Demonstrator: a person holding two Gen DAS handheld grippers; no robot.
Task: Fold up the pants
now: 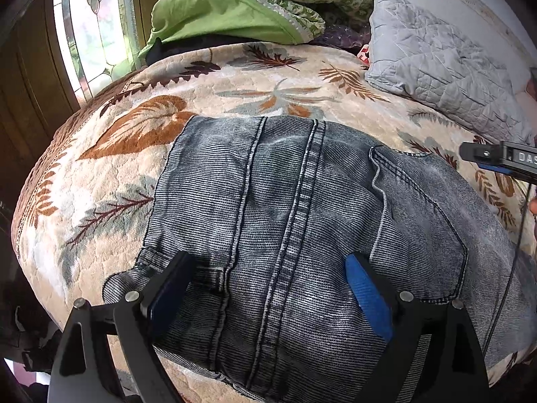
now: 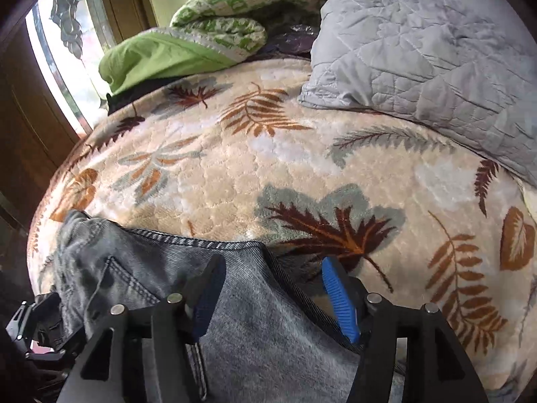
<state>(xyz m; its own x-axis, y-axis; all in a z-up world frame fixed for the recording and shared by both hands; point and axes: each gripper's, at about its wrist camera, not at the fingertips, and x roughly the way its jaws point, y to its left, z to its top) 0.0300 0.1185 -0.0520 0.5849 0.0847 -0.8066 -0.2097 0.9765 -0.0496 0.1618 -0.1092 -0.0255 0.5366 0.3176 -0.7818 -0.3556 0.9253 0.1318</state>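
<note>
Grey washed denim pants (image 1: 295,221) lie folded into a compact stack on a leaf-patterned bed cover (image 1: 110,181), seams and a back pocket facing up. My left gripper (image 1: 268,288) is open, its fingers spread wide just above the near part of the stack, holding nothing. In the right wrist view the pants (image 2: 144,268) fill the lower left. My right gripper (image 2: 272,288) is open over the stack's right edge, empty. The right gripper also shows at the right edge of the left wrist view (image 1: 500,158).
A grey quilted pillow (image 2: 429,67) lies at the back right of the bed. A green blanket and patterned quilt (image 2: 188,43) are piled at the back. A window and wooden frame (image 1: 84,33) stand to the left, past the bed's edge.
</note>
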